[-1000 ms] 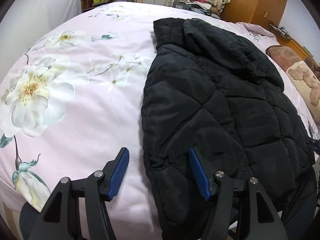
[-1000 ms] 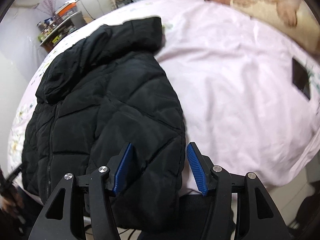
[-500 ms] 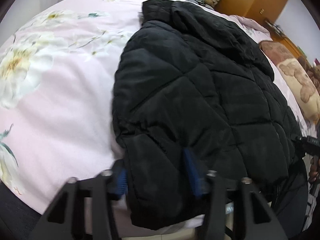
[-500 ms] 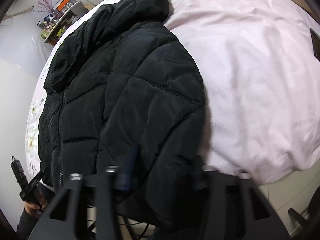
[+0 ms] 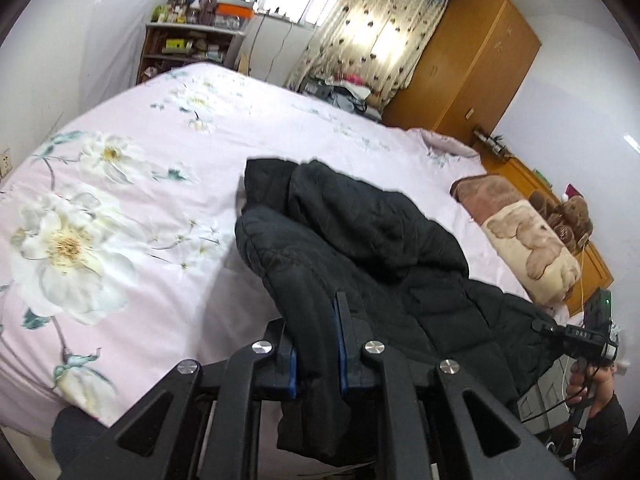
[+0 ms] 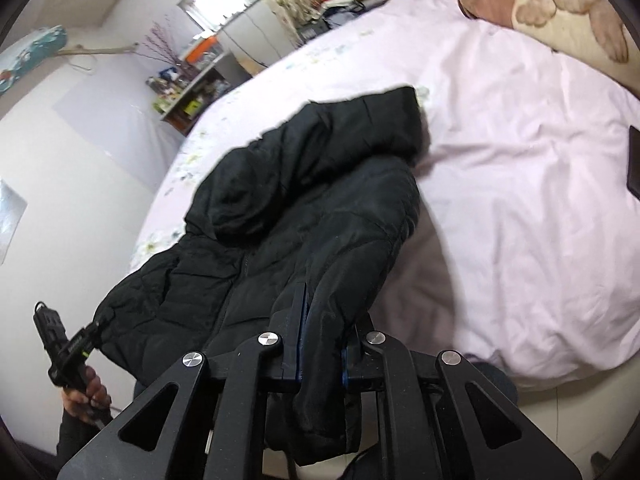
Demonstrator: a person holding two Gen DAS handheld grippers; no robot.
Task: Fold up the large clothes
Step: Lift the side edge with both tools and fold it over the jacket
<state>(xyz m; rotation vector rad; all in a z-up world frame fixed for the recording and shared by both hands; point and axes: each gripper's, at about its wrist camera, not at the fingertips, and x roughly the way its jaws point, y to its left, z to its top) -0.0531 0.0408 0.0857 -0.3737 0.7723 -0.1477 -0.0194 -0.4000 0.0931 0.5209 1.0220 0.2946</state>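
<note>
A black quilted puffer jacket [image 5: 360, 240] lies on the pink floral bed [image 5: 140, 200], its hood toward the far side. My left gripper [image 5: 316, 312] is closing on the jacket's near left hem corner, with the fabric pinched between the blue pads and hanging below them. In the right wrist view the same jacket [image 6: 312, 200] runs away from my right gripper [image 6: 322, 312], whose jaws are closing on the near right hem corner. Both corners are lifted off the bed. The other gripper and a hand [image 6: 84, 392] show at the edge of each view.
A bear-print pillow [image 5: 532, 240] lies at the bed's right side, near a wooden wardrobe [image 5: 472, 64]. A dark phone [image 6: 634, 160] rests on the sheet at the right. A cluttered shelf [image 5: 184, 48] and curtained window stand beyond the bed. The bed's near edge is just under the grippers.
Both grippers went from open above the hem to shut on its two corners. They then rose, lifting the jacket's near edge, and the views tilted up toward the room.
</note>
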